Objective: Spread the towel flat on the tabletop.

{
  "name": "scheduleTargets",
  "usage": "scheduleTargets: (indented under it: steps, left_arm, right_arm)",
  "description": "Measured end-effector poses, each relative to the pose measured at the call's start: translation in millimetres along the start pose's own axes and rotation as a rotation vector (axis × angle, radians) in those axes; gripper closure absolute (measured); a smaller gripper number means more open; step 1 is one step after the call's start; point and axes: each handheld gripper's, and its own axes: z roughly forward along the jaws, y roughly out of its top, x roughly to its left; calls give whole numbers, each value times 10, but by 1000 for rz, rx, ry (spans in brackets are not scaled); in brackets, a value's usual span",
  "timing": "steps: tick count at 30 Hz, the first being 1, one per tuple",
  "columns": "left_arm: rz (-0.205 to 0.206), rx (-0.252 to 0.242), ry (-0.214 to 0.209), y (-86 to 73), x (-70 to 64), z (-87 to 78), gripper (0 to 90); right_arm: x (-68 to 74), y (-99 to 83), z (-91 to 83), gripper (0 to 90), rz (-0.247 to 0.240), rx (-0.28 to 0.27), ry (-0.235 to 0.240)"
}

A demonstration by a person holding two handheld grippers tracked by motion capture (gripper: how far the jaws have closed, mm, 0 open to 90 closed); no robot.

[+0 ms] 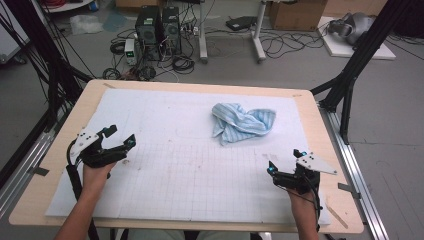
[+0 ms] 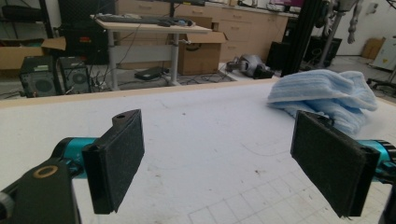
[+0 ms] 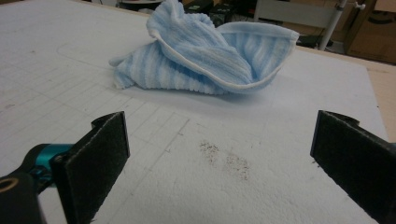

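A crumpled light-blue striped towel (image 1: pixel 243 122) lies on the white gridded mat (image 1: pixel 190 160), right of the middle and toward the far side. My left gripper (image 1: pixel 120 135) hovers over the mat's left part, open and holding nothing. My right gripper (image 1: pixel 285 161) is near the mat's right front, open too, its jaws wide apart. In the left gripper view the towel (image 2: pixel 327 93) sits at the far right beyond the gripper (image 2: pixel 233 163). The right gripper view has the towel (image 3: pixel 205 56) straight ahead, well beyond the gripper (image 3: pixel 219 172).
The mat covers a wooden table (image 1: pixel 310 100) with bare edges all round. Dark smudges (image 3: pixel 224 158) mark the mat ahead of the right gripper. Black frame posts (image 1: pixel 355 60) stand at the table's sides. Computers (image 1: pixel 157 27) and cables lie on the floor beyond.
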Motion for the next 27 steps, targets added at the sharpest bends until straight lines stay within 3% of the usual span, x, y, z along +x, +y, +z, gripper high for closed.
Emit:
scheduleTargets:
  steps: [5, 19, 24, 27]
  left_arm:
    - [21, 12, -21, -8, -52, 43, 180]
    - [26, 38, -29, -35, -67, 63, 180]
    - [34, 35, -29, -26, -78, 53, 180]
    - [36, 28, -24, -12, -80, 43, 180]
  right_arm:
    - [-2, 11, 10, 36, 4, 0, 3]
    - [25, 7, 10, 36, -7, 23, 9]
    - [32, 11, 36, 36, -8, 23, 25]
    - [62, 46, 74, 36, 9, 15, 63]
